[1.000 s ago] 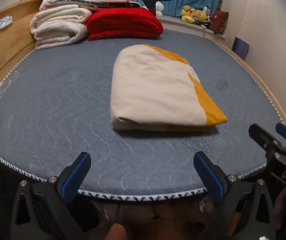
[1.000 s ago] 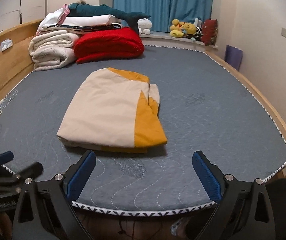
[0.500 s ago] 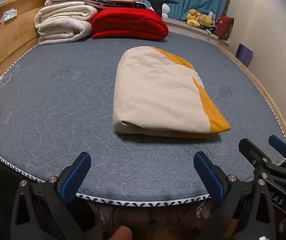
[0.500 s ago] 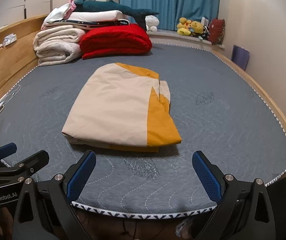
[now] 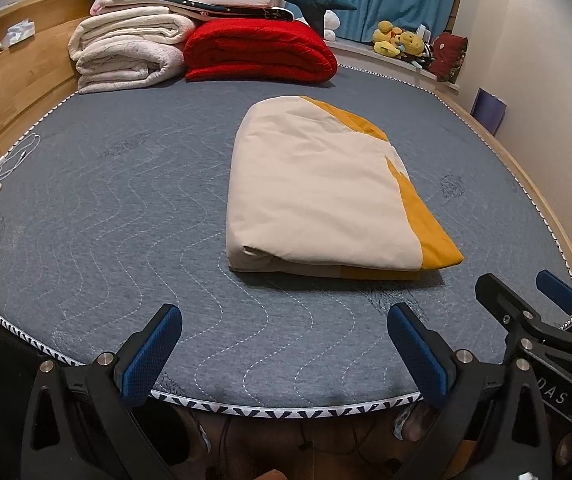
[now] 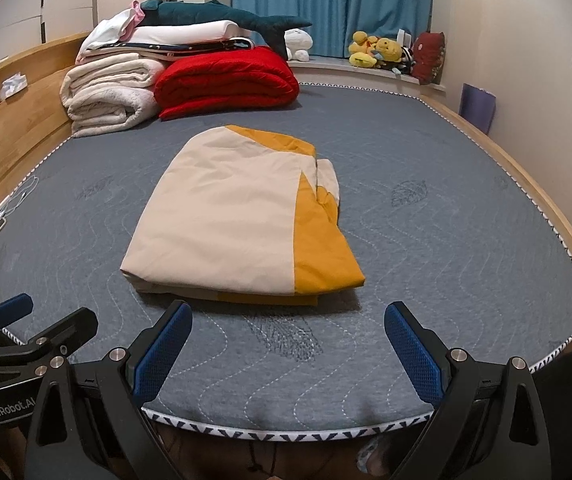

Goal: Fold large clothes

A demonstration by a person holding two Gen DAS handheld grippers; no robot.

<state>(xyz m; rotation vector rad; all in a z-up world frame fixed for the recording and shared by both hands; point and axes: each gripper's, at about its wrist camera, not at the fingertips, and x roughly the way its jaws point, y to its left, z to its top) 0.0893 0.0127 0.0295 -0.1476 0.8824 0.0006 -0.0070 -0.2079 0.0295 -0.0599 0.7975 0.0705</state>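
Two grippers, left gripper and right gripper, we hold with jaws spread and empty near the folded cream-and-mustard quilt on the grey quilted mattress.

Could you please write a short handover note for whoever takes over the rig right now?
Left gripper: open, empty, at the near edge of the mattress.
Right gripper: open, empty, beside it at the same edge.
The cream and orange quilt lies folded into a flat bundle mid-mattress, touched by neither gripper.
Done: folding looks finished.
Left: possibly moving it to the stacked bedding at the far end, if wanted.
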